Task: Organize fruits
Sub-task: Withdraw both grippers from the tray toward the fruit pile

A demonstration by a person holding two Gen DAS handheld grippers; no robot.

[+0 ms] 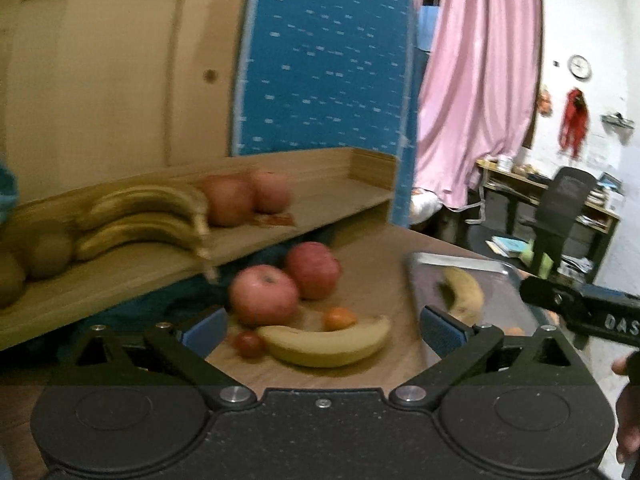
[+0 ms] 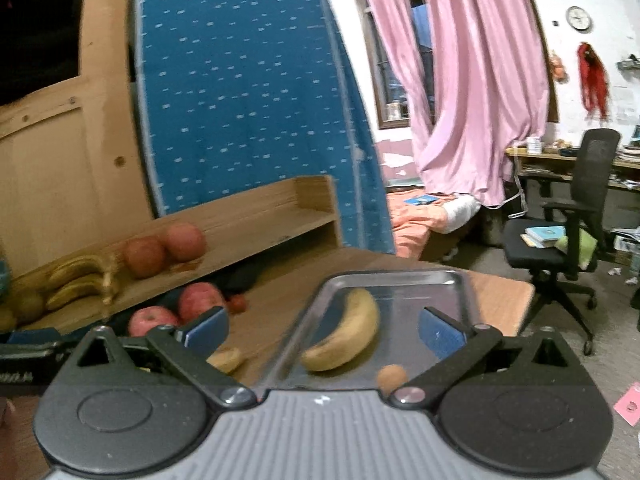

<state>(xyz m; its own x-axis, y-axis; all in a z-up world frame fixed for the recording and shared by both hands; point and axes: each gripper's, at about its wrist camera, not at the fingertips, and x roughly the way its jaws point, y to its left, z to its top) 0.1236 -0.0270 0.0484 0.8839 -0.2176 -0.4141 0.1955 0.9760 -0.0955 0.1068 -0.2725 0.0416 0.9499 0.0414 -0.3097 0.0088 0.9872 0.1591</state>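
Note:
My left gripper is open above the wooden table, with nothing between its blue pads. Just ahead of it lie a yellow banana, a small red tomato, a small orange fruit and two red apples. On the wooden shelf rest a bunch of bananas, two more apples and brown fruits. My right gripper is open over the metal tray, which holds a banana and a small orange fruit.
A blue patterned panel and a wooden board stand behind the shelf. Pink curtains hang at the right. A black office chair and a cluttered desk stand beyond the table's right edge.

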